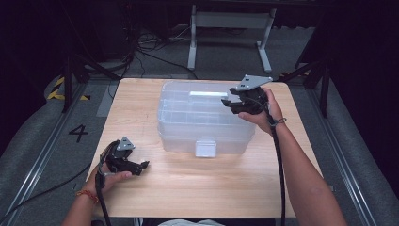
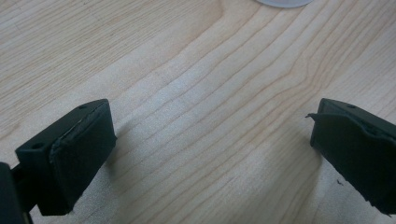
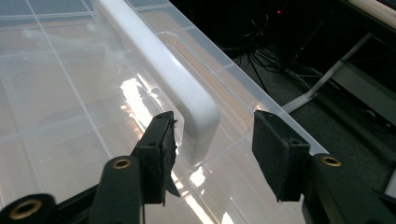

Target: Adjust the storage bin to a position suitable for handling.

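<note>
High view, nearest the person: the left gripper (image 1: 142, 165) rests low over the front left part of the wooden table (image 1: 197, 188), held in the left hand (image 1: 113, 176), its cable trailing off the near edge. In the left gripper view its jaws stand wide apart, released, with bare wood grain between them and nothing grasped; a sliver of the box's pale base shows at the top edge of that view. A broad strip of bare tabletop lies between this gripper and the box, and it continues across the whole near edge.

Centre: the clear plastic box (image 1: 188, 127), a lidded organiser with divided compartments, sits in the middle of the table, its white front latch (image 1: 205, 148) facing the person. Narrow margins of wood remain to its left and right; its far side lies close to the table's far edge.

Farther: the right gripper (image 1: 229, 102), held in the right hand (image 1: 263, 115), hovers over the right end of the lid, pointing leftward. In the right gripper view (image 3: 212, 140) its jaws straddle the rounded end of the white handle (image 3: 163, 65), which lies flat in a recess of the lid. Both pads (image 3: 273, 151) stand clear of the handle, so the grip is unclenched and nothing is grasped.

Beyond the table: dark floor, cables and a white frame (image 1: 230, 33).
</note>
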The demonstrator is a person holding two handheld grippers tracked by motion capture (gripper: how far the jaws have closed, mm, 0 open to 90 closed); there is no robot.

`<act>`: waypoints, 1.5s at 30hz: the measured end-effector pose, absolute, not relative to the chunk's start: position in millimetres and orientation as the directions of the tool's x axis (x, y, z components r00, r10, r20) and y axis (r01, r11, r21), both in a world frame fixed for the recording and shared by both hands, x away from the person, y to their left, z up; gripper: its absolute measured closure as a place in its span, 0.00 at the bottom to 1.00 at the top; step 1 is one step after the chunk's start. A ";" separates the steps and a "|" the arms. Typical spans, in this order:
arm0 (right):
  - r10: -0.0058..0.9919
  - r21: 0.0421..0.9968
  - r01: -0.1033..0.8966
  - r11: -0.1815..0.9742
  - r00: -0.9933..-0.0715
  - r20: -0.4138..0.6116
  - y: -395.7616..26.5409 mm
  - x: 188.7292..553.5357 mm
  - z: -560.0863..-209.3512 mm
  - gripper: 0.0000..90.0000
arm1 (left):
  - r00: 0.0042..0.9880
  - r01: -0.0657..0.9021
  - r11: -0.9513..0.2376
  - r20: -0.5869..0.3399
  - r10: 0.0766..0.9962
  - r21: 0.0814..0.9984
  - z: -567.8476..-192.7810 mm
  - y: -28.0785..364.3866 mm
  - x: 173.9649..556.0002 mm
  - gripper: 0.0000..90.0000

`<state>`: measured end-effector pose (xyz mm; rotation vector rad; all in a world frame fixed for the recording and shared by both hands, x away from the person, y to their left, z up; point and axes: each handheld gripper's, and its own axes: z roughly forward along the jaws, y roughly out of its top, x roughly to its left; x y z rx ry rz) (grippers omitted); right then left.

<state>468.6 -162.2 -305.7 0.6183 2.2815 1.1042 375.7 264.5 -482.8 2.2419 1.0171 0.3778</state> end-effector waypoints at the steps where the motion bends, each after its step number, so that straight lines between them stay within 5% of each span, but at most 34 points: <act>1: 0.597 0.808 0.165 0.566 -0.757 -0.264 -161.1 468.9 -305.3 0.59 | 0.659 0.569 -0.496 -0.003 0.752 0.656 -482.8 264.4 375.6 0.00; 16: 0.571 0.765 0.164 0.622 -0.765 -0.300 -145.9 471.3 -305.9 0.80 | 0.658 0.569 -0.497 0.000 0.753 0.655 -482.5 264.3 375.4 0.01; 22: 0.578 0.762 0.172 0.625 -0.758 -0.302 -143.6 471.1 -304.4 0.81 | 0.655 0.572 -0.491 -0.005 0.756 0.656 -482.0 263.7 373.8 0.02; 27: 0.574 0.755 0.180 0.630 -0.763 -0.297 -143.1 471.4 -302.7 0.81 | 0.645 0.581 -0.480 -0.012 0.764 0.658 -476.7 262.3 373.4 0.20; 45: 0.587 0.749 0.216 0.627 -0.763 -0.271 -141.8 478.9 -292.8 0.80 | 0.676 0.420 -0.473 0.081 0.733 0.775 -420.1 233.1 369.0 0.36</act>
